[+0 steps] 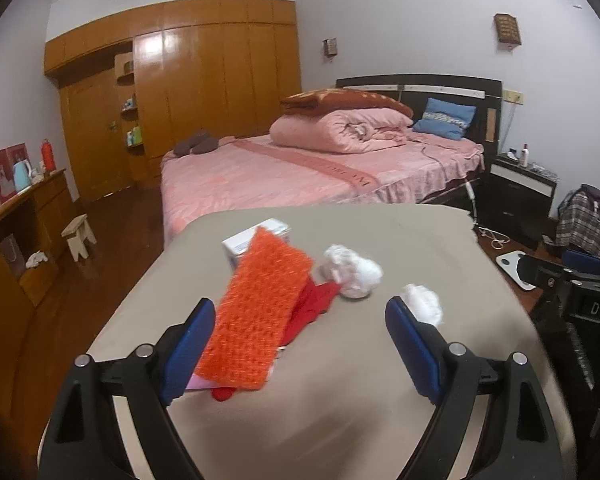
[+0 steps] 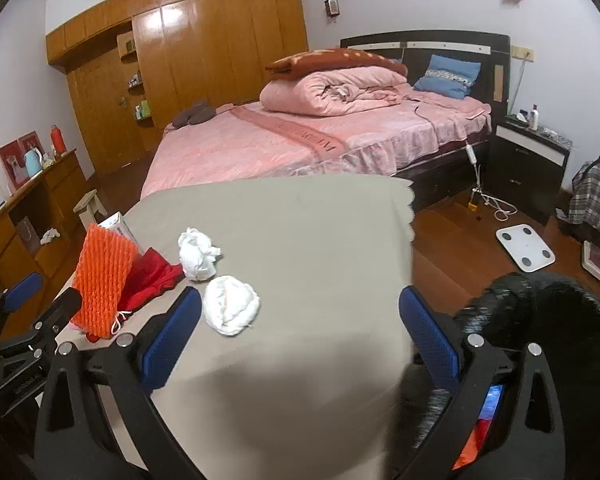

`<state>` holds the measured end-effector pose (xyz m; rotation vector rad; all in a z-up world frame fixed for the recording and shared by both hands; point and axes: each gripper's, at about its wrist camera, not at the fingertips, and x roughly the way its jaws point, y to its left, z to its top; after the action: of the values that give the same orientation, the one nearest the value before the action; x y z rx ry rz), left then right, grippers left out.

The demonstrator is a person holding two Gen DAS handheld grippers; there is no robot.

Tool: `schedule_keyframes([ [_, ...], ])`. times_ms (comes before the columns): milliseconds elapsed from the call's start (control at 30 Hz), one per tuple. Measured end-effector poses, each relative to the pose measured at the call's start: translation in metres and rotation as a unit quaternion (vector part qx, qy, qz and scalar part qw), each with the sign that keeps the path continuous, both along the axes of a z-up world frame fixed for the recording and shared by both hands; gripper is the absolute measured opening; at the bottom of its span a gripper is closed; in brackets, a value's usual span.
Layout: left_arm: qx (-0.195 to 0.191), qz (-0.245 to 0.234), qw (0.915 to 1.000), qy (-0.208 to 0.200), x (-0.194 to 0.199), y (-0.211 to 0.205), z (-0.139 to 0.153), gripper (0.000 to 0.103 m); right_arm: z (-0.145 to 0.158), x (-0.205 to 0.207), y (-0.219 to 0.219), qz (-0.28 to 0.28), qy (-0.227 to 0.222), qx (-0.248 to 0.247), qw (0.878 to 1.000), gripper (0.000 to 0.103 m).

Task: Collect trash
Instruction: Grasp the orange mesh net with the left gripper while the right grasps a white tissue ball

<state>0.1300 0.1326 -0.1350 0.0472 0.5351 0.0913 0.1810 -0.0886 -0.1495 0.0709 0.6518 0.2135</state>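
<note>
Jaws spread wide on both grippers, nothing between them: left gripper (image 1: pixel 300 320) low over the near part of the table (image 1: pixel 380 380), right gripper (image 2: pixel 300 312) likewise, straddling the table's right edge.

Orange net (image 1: pixel 256 316) lying on the table left of centre, long axis running from the near left toward the far right, far end propped on a white box (image 1: pixel 236 246), near end just beside the left gripper's left finger. Red cloth (image 1: pixel 312 308) under the net, poking out on its right side. Two crumpled white tissues to the right: far tissue (image 1: pixel 352 272) touching the red cloth's tip, near tissue (image 1: pixel 422 304) just beyond the left gripper's right fingertip, apart from the first.

Black bin (image 2: pixel 540 320) at the table's right side, seen only in the right view; contents too dark to tell. Same view showing the net (image 2: pixel 102 280) tilted up, box (image 2: pixel 118 226) behind it, near tissue (image 2: pixel 230 304) just beside the left finger, far tissue (image 2: pixel 198 254) beyond, and the left gripper's blue pad at far left.

Beyond the table, bed (image 1: pixel 300 172) with pink cover and folded quilt, wardrobe (image 1: pixel 204 76) behind, nightstand (image 2: pixel 528 156) and white scale (image 2: pixel 524 246) on the floor.
</note>
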Motion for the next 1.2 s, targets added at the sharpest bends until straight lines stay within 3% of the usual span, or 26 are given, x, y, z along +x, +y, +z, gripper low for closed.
schedule_keyframes([
  [400, -0.004, 0.027, 0.9994, 0.019, 0.016, 0.025, -0.022, 0.085, -0.039, 0.033, 0.047, 0.022, 0.036, -0.011, 0.999, 0.096],
  [833, -0.012, 0.041, 0.9985, 0.033, 0.028, 0.046, -0.041, 0.085, -0.066, 0.058, 0.069, 0.047, 0.072, -0.030, 0.996, 0.096],
  [1000, -0.018, 0.042, 0.9984, 0.034, 0.030, 0.049, -0.043, 0.084, -0.072, 0.064, 0.078, 0.060, 0.085, -0.034, 0.994, 0.089],
  [1200, -0.023, 0.042, 0.9983, 0.035, 0.033, 0.049, -0.045, 0.076, -0.080, 0.069, 0.088, 0.082, 0.111, -0.040, 0.990, 0.063],
])
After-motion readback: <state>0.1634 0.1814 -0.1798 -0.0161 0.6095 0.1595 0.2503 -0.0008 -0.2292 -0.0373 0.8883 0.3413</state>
